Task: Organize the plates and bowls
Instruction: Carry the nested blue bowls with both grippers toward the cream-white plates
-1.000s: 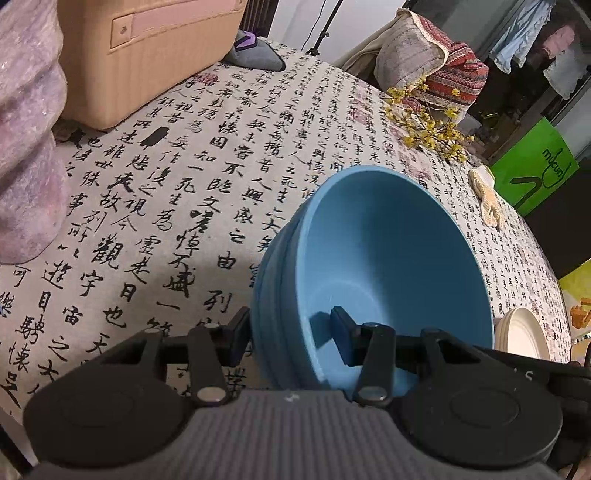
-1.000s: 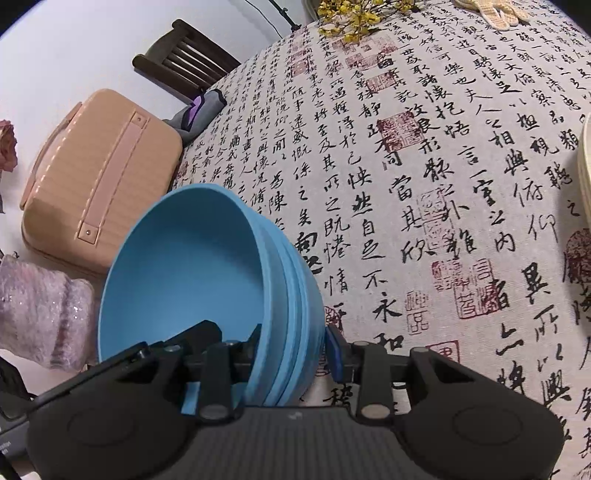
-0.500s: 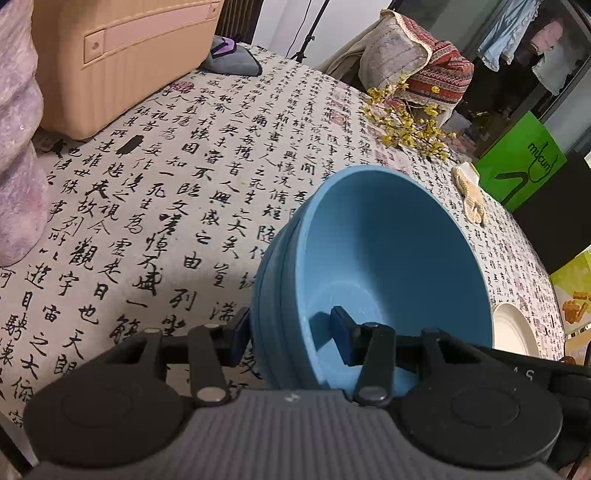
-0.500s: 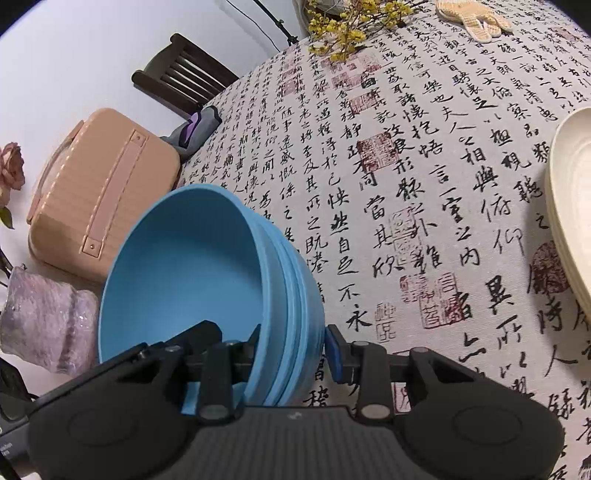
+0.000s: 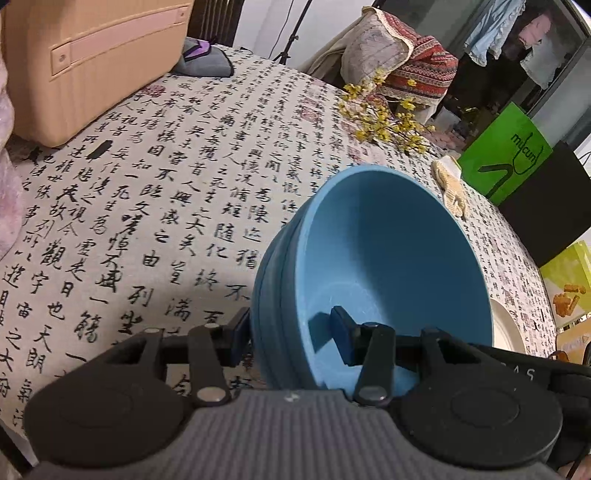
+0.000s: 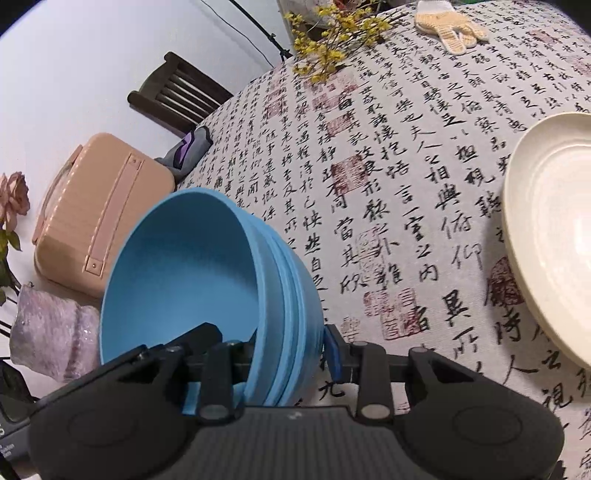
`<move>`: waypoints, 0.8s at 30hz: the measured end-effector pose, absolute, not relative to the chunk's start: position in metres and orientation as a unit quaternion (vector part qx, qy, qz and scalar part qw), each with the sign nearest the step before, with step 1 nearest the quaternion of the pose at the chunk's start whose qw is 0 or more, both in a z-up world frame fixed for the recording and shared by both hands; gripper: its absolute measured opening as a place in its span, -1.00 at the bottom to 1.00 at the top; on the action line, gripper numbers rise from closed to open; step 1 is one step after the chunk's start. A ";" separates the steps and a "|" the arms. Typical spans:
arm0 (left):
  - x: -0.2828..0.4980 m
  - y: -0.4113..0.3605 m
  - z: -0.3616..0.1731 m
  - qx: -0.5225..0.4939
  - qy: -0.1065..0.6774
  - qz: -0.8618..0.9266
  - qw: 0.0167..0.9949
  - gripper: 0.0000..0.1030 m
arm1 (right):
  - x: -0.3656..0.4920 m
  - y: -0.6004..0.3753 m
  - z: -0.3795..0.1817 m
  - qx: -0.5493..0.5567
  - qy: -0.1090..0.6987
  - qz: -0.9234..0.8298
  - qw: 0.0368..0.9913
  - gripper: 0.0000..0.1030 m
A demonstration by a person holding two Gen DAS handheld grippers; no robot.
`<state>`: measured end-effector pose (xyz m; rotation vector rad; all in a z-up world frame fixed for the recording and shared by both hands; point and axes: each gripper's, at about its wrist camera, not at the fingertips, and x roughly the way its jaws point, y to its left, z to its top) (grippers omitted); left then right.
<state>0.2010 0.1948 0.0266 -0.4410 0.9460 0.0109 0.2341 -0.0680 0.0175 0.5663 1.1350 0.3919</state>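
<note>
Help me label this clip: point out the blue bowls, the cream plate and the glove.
blue bowls (image 6: 184, 273): right wrist view, inside wall of the top bowl.
cream plate (image 6: 554, 229): right wrist view, its inner surface.
glove (image 6: 448, 26): right wrist view, its palm.

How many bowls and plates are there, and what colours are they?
Blue nested bowls: 3, going by the stacked rims, held up off the calligraphy tablecloth.
Cream round plates: at least 1; whether more are stacked under it cannot be told.
Total: 4 dishes that can be counted.
</note>
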 end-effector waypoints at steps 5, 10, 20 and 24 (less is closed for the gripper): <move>0.203 0.181 0.029 -0.208 0.450 -0.003 0.869 -0.10 | 0.233 -0.083 0.020 0.265 0.521 0.178 0.791 -0.40; 0.204 0.167 0.031 -0.207 0.448 -0.011 0.870 -0.10 | 0.231 -0.098 0.024 0.266 0.516 0.172 0.796 -0.40; 0.208 0.144 0.032 -0.201 0.450 -0.024 0.870 -0.10 | 0.229 -0.122 0.024 0.272 0.512 0.159 0.799 -0.39; 0.209 0.136 0.033 -0.201 0.450 -0.028 0.869 -0.10 | 0.228 -0.130 0.024 0.274 0.510 0.154 0.801 -0.40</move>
